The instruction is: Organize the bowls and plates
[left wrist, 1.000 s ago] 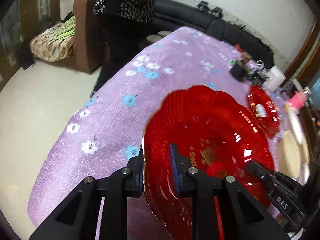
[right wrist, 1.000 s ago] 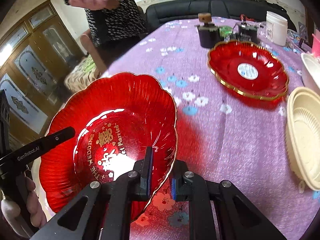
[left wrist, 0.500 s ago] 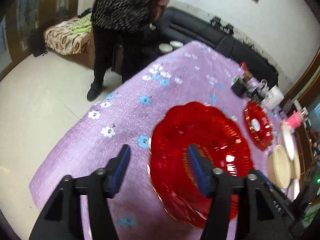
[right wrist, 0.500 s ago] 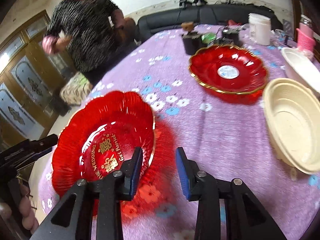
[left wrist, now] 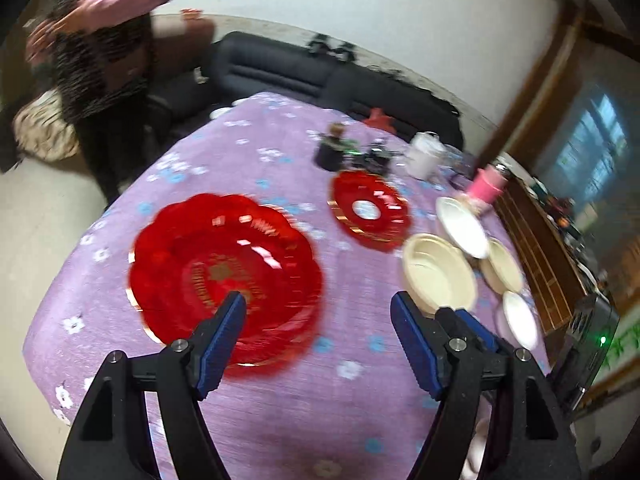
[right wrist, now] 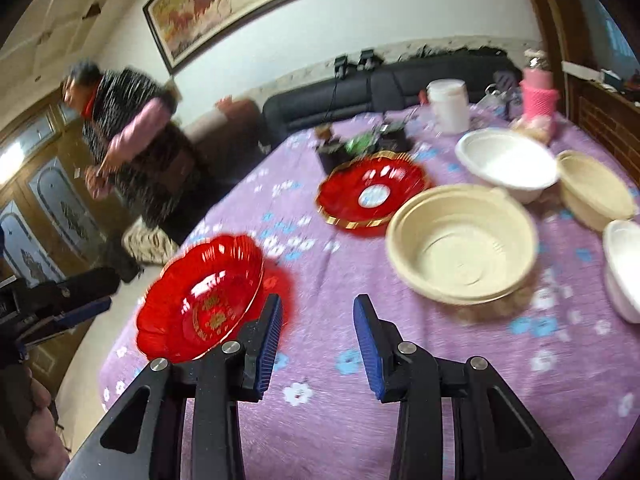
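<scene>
Grippers both gaping wide, holding nothing — left gripper is hovering above the near table edge, right gripper likewise. Scalloped red plate is lying flat on the purple floral tablecloth, near the left end. Second red plate is sitting farther back, just beside the cream bowl. White bowl and other cream and white bowls are crowding the right side — all blurred.

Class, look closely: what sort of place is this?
Probably a home living room: a black sofa, a framed painting on the wall, and a table with a flowered purple cloth.
</scene>
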{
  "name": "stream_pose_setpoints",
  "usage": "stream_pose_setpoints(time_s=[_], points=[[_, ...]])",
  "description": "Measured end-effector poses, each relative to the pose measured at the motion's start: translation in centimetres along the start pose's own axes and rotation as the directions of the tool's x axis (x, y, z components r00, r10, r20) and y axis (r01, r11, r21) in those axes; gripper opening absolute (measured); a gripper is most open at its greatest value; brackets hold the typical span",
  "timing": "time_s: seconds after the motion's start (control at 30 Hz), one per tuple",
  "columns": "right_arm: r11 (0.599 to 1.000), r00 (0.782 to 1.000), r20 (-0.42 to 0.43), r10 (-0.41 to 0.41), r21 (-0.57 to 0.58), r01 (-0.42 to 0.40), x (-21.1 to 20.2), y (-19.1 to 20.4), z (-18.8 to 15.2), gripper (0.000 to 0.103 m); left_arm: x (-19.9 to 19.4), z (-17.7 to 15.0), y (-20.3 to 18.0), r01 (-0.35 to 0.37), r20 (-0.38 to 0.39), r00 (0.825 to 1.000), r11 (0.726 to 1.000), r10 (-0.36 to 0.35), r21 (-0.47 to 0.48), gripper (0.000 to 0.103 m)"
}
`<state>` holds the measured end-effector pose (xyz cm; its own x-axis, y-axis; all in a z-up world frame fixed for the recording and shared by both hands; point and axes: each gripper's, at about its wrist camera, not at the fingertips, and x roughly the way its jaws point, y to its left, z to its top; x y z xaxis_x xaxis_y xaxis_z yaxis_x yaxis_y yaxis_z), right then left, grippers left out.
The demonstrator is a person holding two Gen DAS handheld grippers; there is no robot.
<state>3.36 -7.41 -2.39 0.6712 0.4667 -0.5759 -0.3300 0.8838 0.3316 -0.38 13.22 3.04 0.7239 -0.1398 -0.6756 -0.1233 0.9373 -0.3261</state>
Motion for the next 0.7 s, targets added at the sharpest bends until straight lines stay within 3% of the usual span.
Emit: stream_pose_setpoints(time_s=[0.17,0.33,0.43,0.5,0.53,0.6,0.67,0.7], points=[[1.0,0.995,0.101,0.01,0.025,-0.013,-5.4,-1.7,2.2,0.045,-3.8,1.0,-4.9,0.053,0.069,0.996,0.994,-0.06,0.097,0.074],[0.99,0.981,0.161,0.111,0.063,-0.123,-10.9,-3.3,5.1,0.045,-9.1,2.7,-9.0,0.092,0.143,0.982,0.972,-0.125,0.217,0.081],[0.99,0.971,0.206,0.118,0.049,-0.131,-15.6,-3.6,8.7,0.045,-12.6,4.9,-10.9,0.091,0.17,0.975,0.959,-0.141,0.27,0.082],[0.991,0.962,0.246,0.118,0.039,-0.131,-19.0,-3.4,11.0,0.047,-14.7,6.6,-11.3,0.099,0.185,0.971,0.956,-0.154,0.276,0.088],[0.99,0.955,0.269,0.127,0.02,-0.137,-21.0,-3.1,12.2,0.05,-15.5,7.2,-11.6,0.091,0.196,0.969,0.954,-0.151,0.284,0.091],[0.992,0.94,0.316,0.126,-0.031,-0.123,-24.6,-2.4,13.9,0.077,-17.0,8.6,-12.1,0.046,0.242,0.962,0.95,-0.125,0.309,0.095],[0.992,0.927,0.355,0.122,-0.07,-0.104,-27.3,-2.0,15.0,0.09,-17.5,9.2,-12.1,0.006,0.279,0.955,0.948,-0.1,0.317,0.098],[0.992,0.924,0.364,0.118,-0.075,-0.097,-27.9,-2.2,15.2,0.09,-17.3,9.3,-11.9,-0.001,0.29,0.952,0.948,-0.096,0.317,0.101]])
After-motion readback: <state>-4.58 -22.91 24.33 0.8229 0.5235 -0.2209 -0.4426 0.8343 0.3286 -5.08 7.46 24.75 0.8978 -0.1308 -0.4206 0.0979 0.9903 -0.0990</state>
